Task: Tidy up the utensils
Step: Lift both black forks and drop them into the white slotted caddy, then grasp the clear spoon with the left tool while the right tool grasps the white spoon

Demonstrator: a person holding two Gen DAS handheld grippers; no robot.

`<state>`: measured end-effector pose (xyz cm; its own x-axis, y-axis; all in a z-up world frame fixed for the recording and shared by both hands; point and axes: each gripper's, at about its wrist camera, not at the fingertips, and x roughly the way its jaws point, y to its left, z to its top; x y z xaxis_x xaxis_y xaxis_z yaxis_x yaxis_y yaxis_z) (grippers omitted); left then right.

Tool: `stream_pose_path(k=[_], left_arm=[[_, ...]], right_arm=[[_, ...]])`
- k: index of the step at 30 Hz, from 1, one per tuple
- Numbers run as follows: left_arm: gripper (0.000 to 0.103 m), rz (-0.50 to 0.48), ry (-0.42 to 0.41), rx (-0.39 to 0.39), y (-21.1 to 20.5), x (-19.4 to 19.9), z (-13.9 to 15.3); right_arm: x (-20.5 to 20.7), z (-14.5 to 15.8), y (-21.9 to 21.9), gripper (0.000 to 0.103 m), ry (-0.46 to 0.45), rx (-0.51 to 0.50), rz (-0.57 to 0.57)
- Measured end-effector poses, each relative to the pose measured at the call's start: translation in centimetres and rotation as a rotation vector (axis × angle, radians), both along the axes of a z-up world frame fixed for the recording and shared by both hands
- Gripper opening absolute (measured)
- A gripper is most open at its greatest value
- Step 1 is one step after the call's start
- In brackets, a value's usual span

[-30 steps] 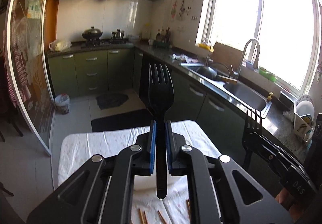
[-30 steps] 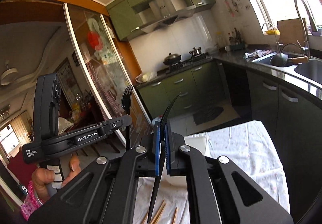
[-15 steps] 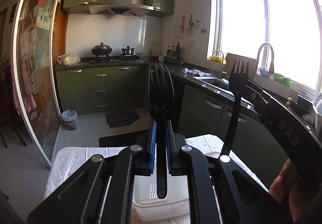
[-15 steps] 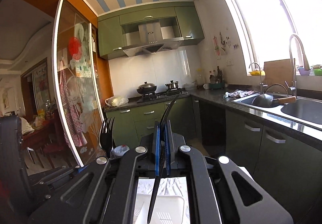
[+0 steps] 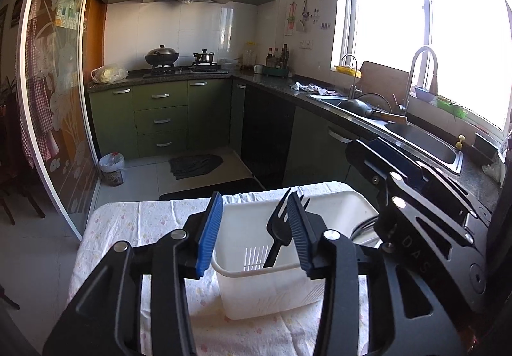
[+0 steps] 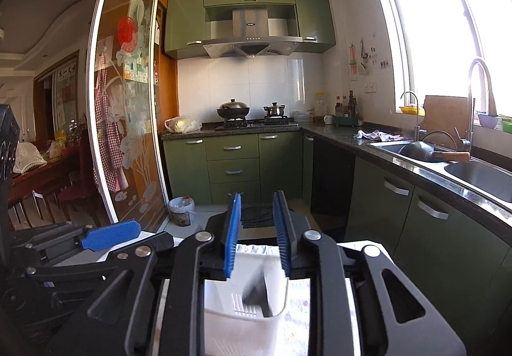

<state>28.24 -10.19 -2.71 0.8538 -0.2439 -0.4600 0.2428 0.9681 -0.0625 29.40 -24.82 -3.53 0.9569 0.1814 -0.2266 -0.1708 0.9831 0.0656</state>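
Left wrist view shows a green kitchen with a sink point(image 5: 425, 144) under the window and a table point(image 5: 128, 221) covered by a flowered cloth. One white basket point(image 5: 256, 288) stands on it. The left gripper point(image 5: 256, 228) has its jaws opening, and one black fork point(image 5: 281, 228) leans beside its right pad, dropping into the basket. Only the right wrist view shows the right gripper point(image 6: 257, 234), jaws opening too, above a blurred dark utensil point(image 6: 256, 288) inside the basket.
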Motion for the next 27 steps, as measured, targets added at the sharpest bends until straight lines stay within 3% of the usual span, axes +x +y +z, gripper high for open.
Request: stream_pose_path(k=[3,6,9,13,17,21,27], left_arm=[[0.046,-0.002,0.030,0.007,0.6,-1.3,0.8],[0.051,-0.016,0.120,0.016,1.5,-3.2,1.1],[0.051,-0.040,0.291,0.045,2.2,-5.0,-0.5],[0.050,-0.088,0.570,0.078,2.2,-6.6,-5.4],[0.041,-0.121,0.784,0.118,1.3,-7.9,-10.3],[0.040,-0.134,0.877,0.152,0.5,-9.3,-12.4],[0.040,-0.143,0.875,0.162,-0.7,-10.2,-12.3]], right_arm=[[-2.1,0.4,-0.4,0.028,-0.012,0.005,-0.003],[-5.5,1.3,-1.7,0.029,-0.017,0.019,-0.010],[-8.8,1.5,-3.2,0.035,0.013,0.030,-0.002],[-12.4,0.4,-5.3,0.040,0.123,0.031,0.014],[-14.6,-1.7,-6.6,0.040,0.250,0.030,0.043],[-16.5,-3.0,-8.2,0.040,0.310,0.032,0.041],[-17.7,-2.8,-9.4,0.041,0.327,0.049,0.035]])
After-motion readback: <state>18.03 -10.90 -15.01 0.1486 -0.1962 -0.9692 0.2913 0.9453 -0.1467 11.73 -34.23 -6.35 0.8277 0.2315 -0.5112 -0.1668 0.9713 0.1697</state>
